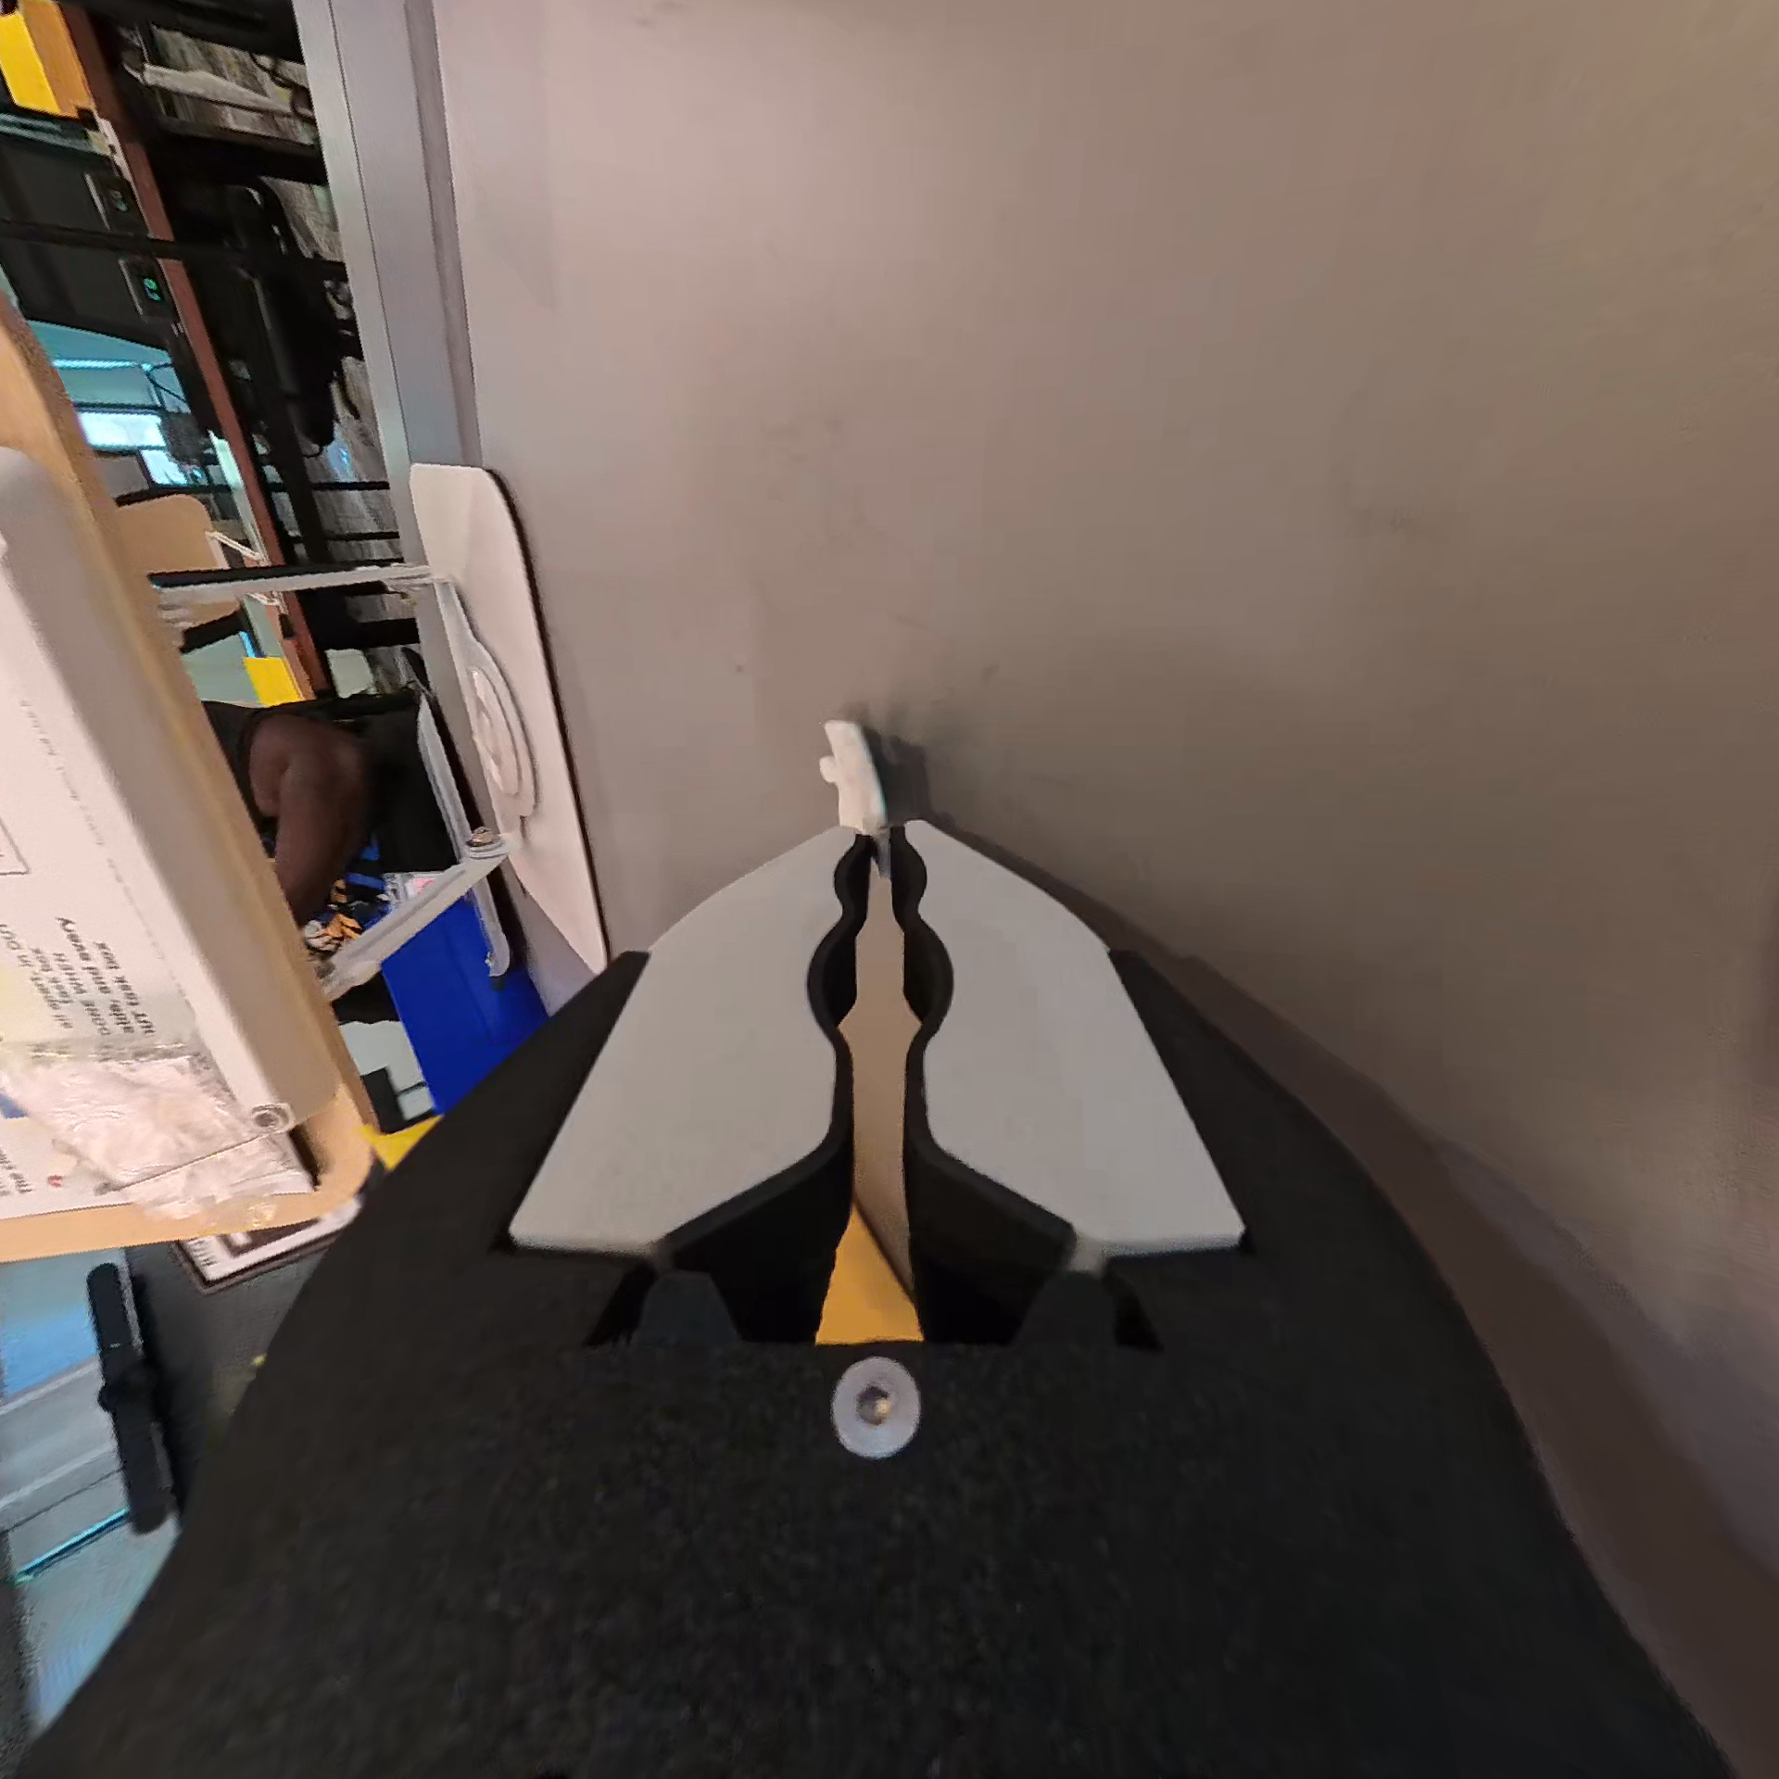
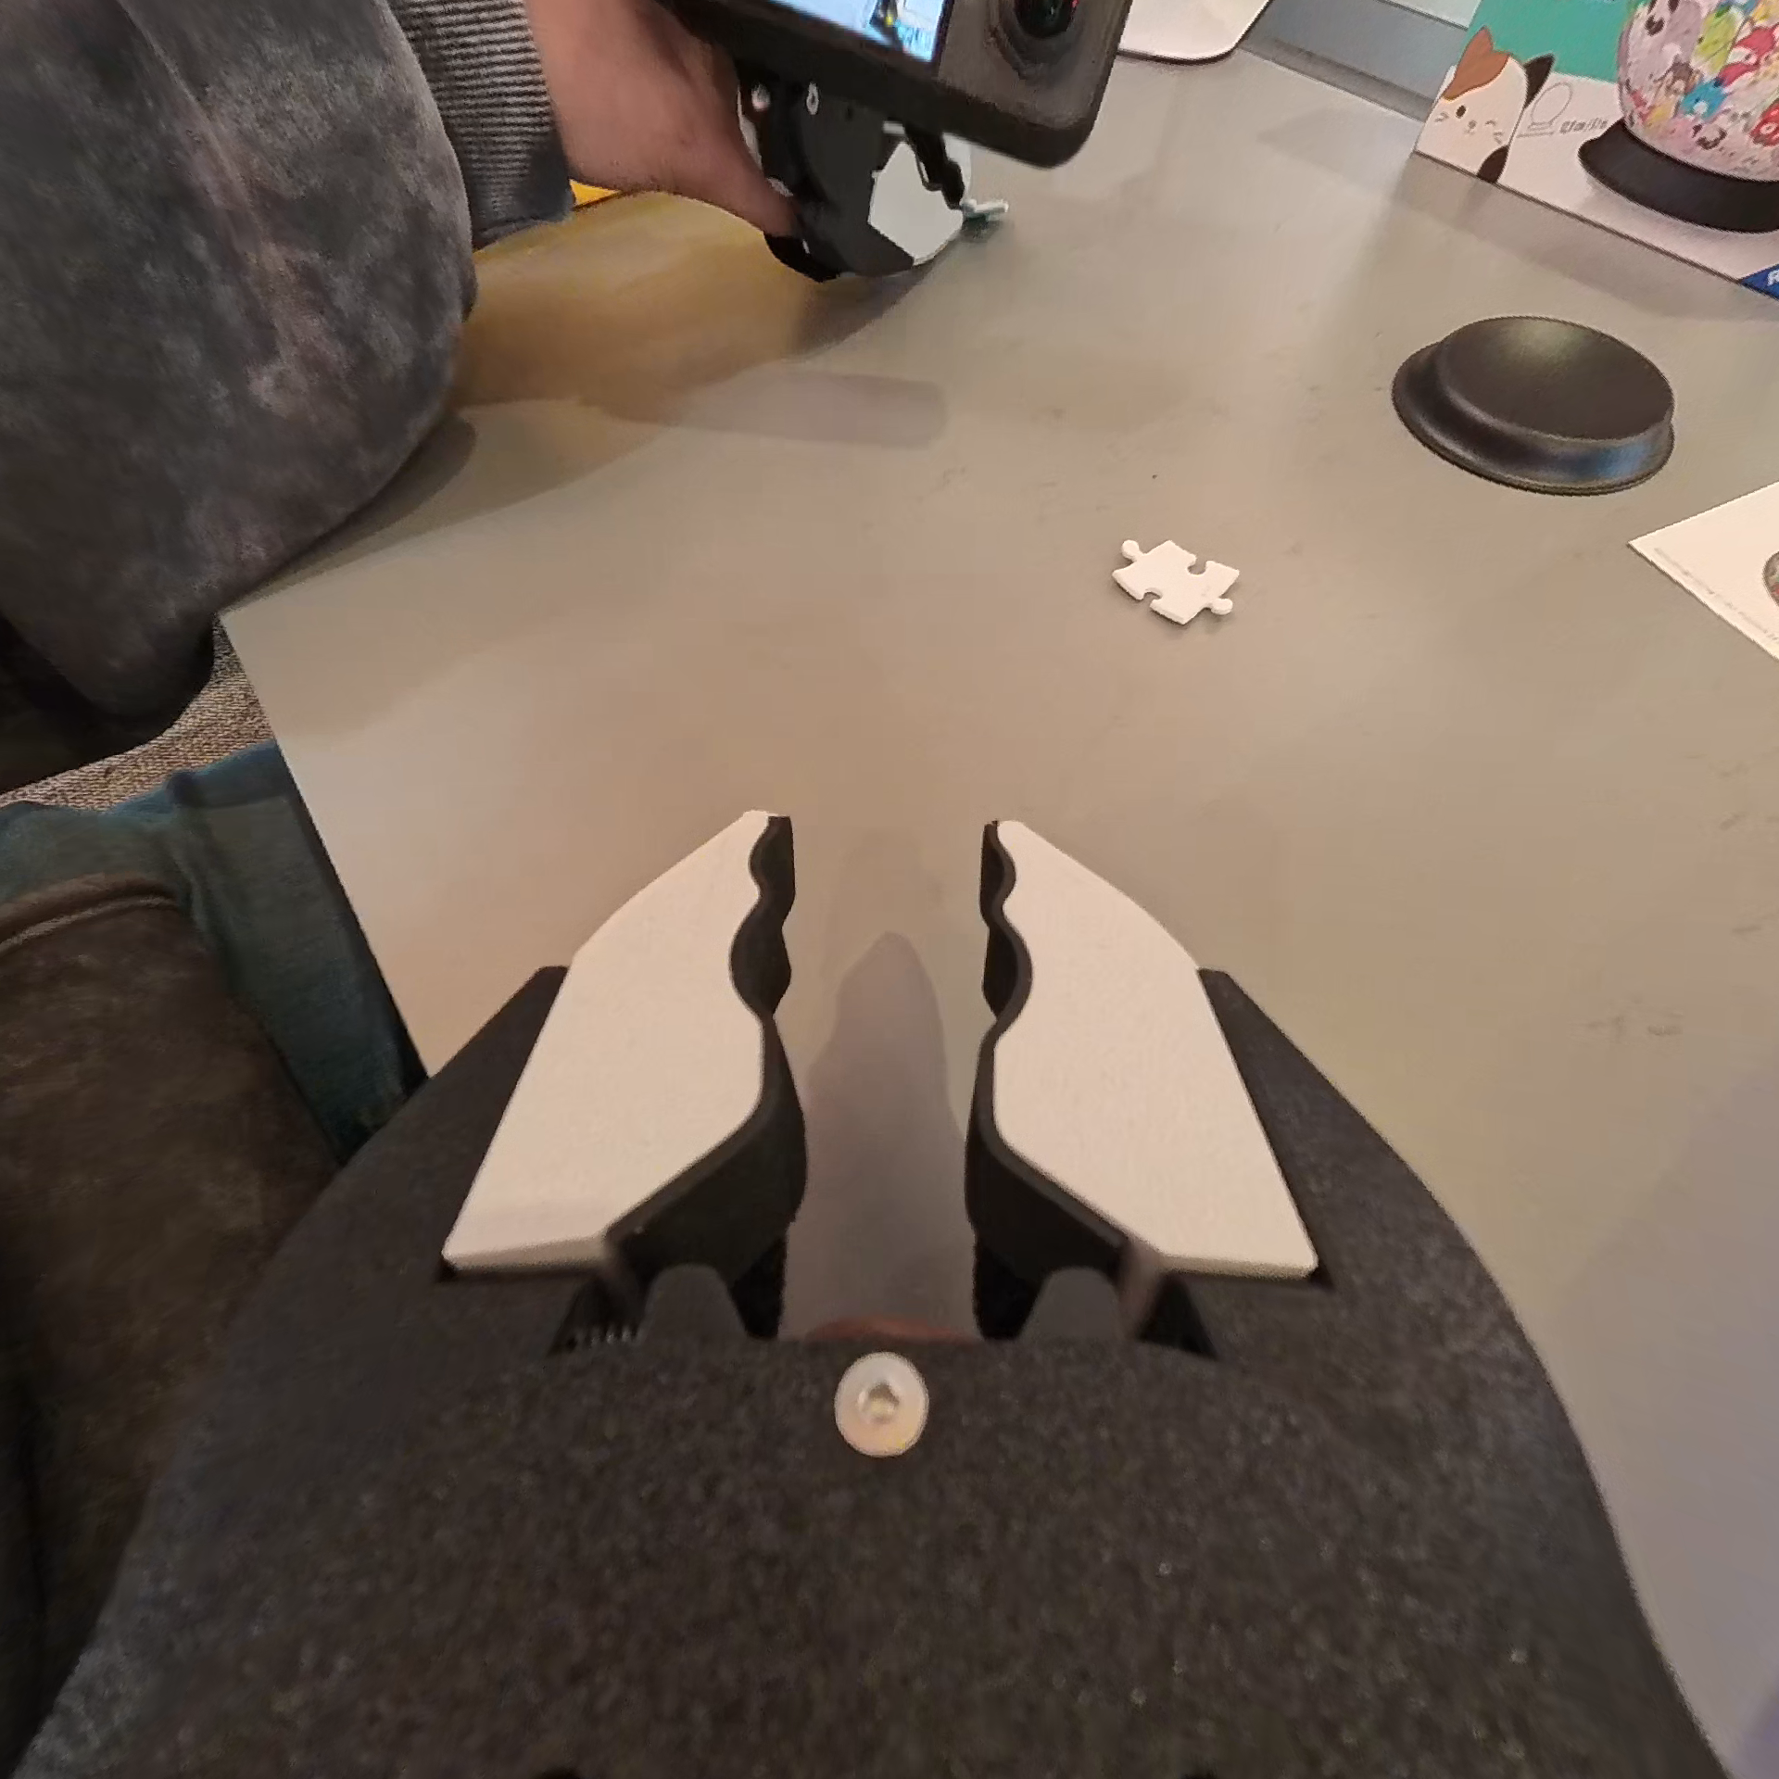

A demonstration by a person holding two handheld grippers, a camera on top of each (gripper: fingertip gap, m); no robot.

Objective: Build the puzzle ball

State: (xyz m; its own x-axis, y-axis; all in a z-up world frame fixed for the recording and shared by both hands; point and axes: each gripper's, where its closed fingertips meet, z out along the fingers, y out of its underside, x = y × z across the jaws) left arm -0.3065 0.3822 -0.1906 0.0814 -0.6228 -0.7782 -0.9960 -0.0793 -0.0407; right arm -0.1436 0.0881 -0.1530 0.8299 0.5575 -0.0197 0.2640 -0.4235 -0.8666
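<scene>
In the left wrist view my left gripper [image 1: 884, 836] is shut on a white puzzle piece [image 1: 855, 776], pinched at the fingertips and held edge-on close to the grey table [image 1: 1251, 481]; the view is rolled sideways. In the right wrist view my right gripper [image 2: 888, 836] is open and empty, low over the table [image 2: 674, 674] near its front left corner. A pair of joined white puzzle pieces [image 2: 1176, 580] lies face down on the table ahead and to the right of it. The left gripper's body [image 2: 866, 144] shows at the top, held by a hand [image 2: 655, 125].
A black round stand [image 2: 1535, 404] sits at the right. The puzzle box [image 2: 1617, 125] lies at the far right back, and a white sheet [image 2: 1723, 568] at the right edge. A grey sleeve [image 2: 221, 289] fills the left. A white stand [image 1: 501, 712] sits beyond the table. Left tips to right tips: about 35 cm.
</scene>
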